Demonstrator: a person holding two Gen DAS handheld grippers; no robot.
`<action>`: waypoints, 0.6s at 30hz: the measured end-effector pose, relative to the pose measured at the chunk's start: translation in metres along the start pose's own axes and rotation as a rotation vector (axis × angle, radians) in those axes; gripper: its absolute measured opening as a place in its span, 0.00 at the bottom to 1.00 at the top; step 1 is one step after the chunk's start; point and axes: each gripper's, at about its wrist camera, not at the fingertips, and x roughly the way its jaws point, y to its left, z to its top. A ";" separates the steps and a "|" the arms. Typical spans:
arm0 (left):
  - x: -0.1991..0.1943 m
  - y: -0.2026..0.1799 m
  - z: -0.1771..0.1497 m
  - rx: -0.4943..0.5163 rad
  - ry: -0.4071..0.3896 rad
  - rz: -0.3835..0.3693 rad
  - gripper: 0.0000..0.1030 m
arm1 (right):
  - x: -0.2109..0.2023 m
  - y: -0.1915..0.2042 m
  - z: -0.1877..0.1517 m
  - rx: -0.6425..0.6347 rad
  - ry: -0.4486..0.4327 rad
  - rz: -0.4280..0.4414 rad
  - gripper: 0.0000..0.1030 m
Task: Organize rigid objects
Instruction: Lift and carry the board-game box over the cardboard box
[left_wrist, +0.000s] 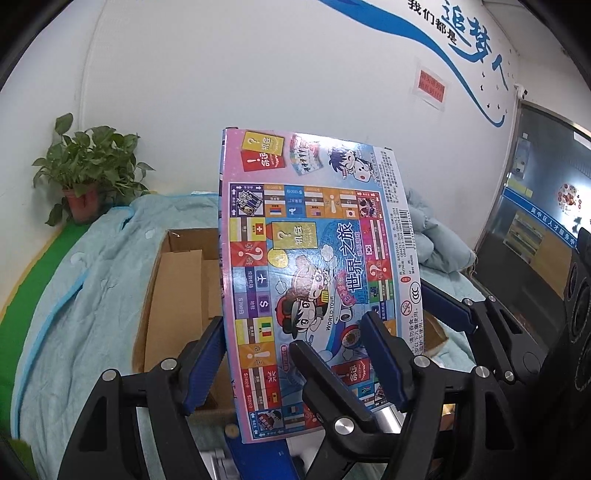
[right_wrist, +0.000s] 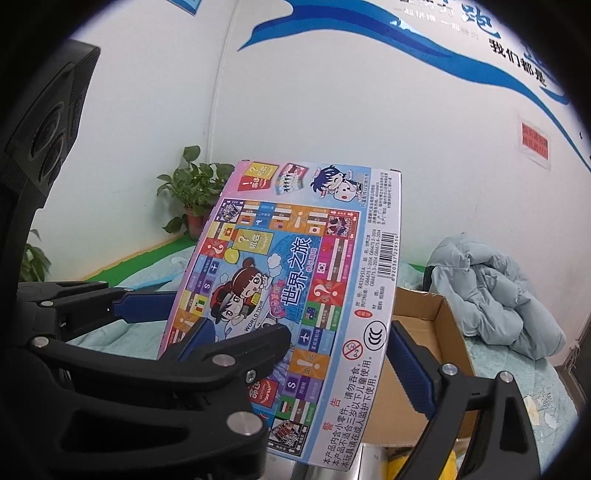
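A flat, colourful board game box (left_wrist: 314, 266) is held upright above an open cardboard box (left_wrist: 177, 288). My left gripper (left_wrist: 295, 343) has its blue-padded fingers (left_wrist: 207, 362) on both faces of the game box's lower edge. My right gripper (right_wrist: 295, 350) grips the same game box (right_wrist: 295, 280) from the other side, one finger on its printed face and one finger (right_wrist: 410, 373) behind its right edge. The cardboard box also shows in the right wrist view (right_wrist: 428, 317), behind the game box. The game box's lower corner is hidden by the fingers.
A light blue blanket (left_wrist: 85, 295) covers the surface under the cardboard box. A potted plant (left_wrist: 85, 177) stands by the white wall at the back left. A pale blue padded jacket (right_wrist: 491, 295) lies bunched at the right. A dark glass door (left_wrist: 543, 229) is at far right.
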 end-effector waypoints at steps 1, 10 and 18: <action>0.009 0.005 0.005 -0.006 0.013 -0.004 0.68 | 0.011 -0.002 0.004 0.004 0.019 -0.002 0.90; 0.101 0.046 0.018 -0.080 0.198 0.014 0.68 | 0.096 -0.007 0.005 -0.005 0.249 0.053 0.90; 0.150 0.058 -0.005 -0.089 0.338 0.034 0.53 | 0.137 -0.015 -0.029 0.042 0.458 0.106 0.90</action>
